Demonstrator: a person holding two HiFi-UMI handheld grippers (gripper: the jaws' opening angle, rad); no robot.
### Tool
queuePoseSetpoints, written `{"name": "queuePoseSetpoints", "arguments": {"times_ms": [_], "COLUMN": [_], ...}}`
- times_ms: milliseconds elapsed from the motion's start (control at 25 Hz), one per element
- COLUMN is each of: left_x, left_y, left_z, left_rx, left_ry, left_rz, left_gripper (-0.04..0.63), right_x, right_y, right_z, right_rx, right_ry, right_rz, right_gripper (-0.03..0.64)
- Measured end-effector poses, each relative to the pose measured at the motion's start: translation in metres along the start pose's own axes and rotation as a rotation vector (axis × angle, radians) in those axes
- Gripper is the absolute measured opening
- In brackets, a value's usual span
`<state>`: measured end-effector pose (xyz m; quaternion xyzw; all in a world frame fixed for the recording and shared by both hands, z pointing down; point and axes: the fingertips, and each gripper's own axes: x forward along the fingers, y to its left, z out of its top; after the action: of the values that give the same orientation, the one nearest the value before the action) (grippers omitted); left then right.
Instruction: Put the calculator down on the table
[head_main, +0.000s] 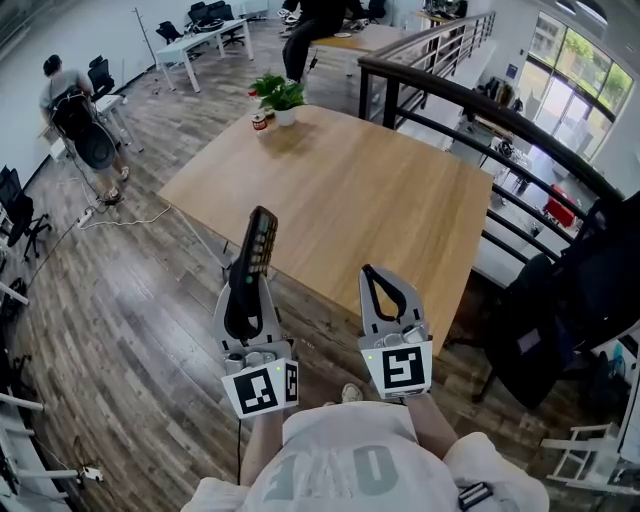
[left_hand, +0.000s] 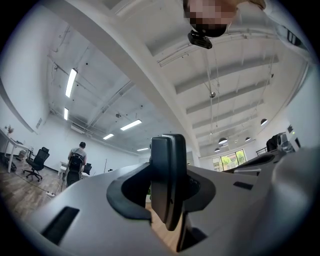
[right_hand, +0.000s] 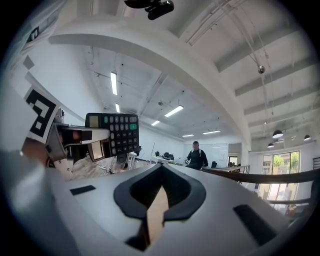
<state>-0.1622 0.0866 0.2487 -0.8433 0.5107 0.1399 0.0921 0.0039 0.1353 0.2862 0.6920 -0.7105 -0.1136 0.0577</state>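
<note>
Left tool (head_main: 247, 285) grips calculator (head_main: 262, 238) at tabletop (head_main: 380, 190) edge

We hold the calculator upright in the air at the tabletop's near edge, our left tool's jaws clamped on its lower part. Our right tool (head_main: 372, 272) sits at the same edge, empty, its jaws closed together.

Head view looks steeply down at the table (head_main: 350, 190); both gripper views look low across it.

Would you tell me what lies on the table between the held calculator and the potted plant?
Head view: only bare table between calculator and plant.
</note>
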Motion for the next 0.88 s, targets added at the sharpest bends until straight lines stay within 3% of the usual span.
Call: {"name": "queuePoseSetpoints", "arguments": {"times_ms": [200,400,640,880], "left_x": [0.001,0.006,0.027,0.082], "left_y": [-0.006,0.0,0.027,0.061], "left_z": [0.003,0.006,0.0,-0.016], "left_rx": [-0.007,-0.026,-0.051,-0.073], "left_ry": [-0.009,-0.029,-0.065,-0.084], "left_rz": [0.015,0.079,0.129,0.112], "left_gripper": [0.121,0.121,0.123,0.122], "right_x": [-0.005,0.003,0.041,0.106], "right_y": [-0.012,-0.018,-0.016,-0.011], "right_z": [-0.007,-0.009,0.001,0.006], "right_rx": [0.03,0.023,0.036,0.019], "right_ry": [0.002,-0.02,-0.092,-0.124], "right_rz": [0.021,0.078,0.098,0.088], "right_gripper": [0.02,0.02,0.02,0.02]}}
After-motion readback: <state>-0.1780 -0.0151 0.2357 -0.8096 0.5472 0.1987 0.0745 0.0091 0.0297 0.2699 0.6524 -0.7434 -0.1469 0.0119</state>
